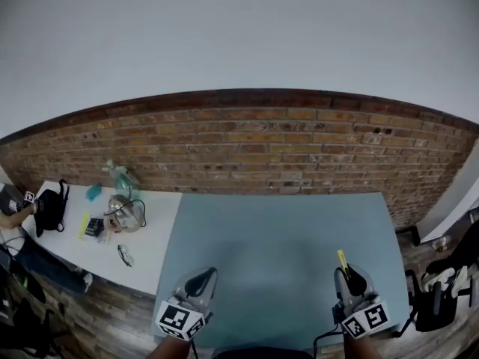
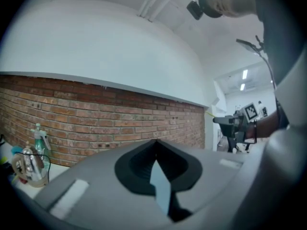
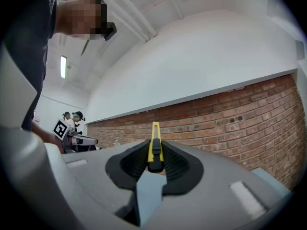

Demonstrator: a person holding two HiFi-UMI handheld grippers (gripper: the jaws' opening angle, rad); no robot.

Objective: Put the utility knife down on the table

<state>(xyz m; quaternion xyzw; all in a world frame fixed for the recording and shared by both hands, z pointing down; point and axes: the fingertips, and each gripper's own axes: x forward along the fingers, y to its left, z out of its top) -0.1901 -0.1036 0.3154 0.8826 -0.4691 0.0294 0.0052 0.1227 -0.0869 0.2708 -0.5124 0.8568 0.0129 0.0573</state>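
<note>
- Right tongs [image 3: 154,163] clamped on the utility knife [image 3: 155,145]. Its yellow body stands on edge between the pads, with the tip poking out past them toward the brick wall [image 3: 230,109].
- Left tongs [image 2: 156,169] closed with nothing in them, held off to your left, well apart from the knife.
- Knife looks to be in the air over the near right part of the blue desk [image 1: 277,230], not resting on it.
- Judgement: the step in hand is the lowering. Tip the right tongs down so the knife's long side meets the desk first.
- Let go only once it rests on the top; dropped from a height, it could bounce or skid.
- Aim for the bare middle, clear of the near edge.
- Keep the left tongs out of the way.
</note>
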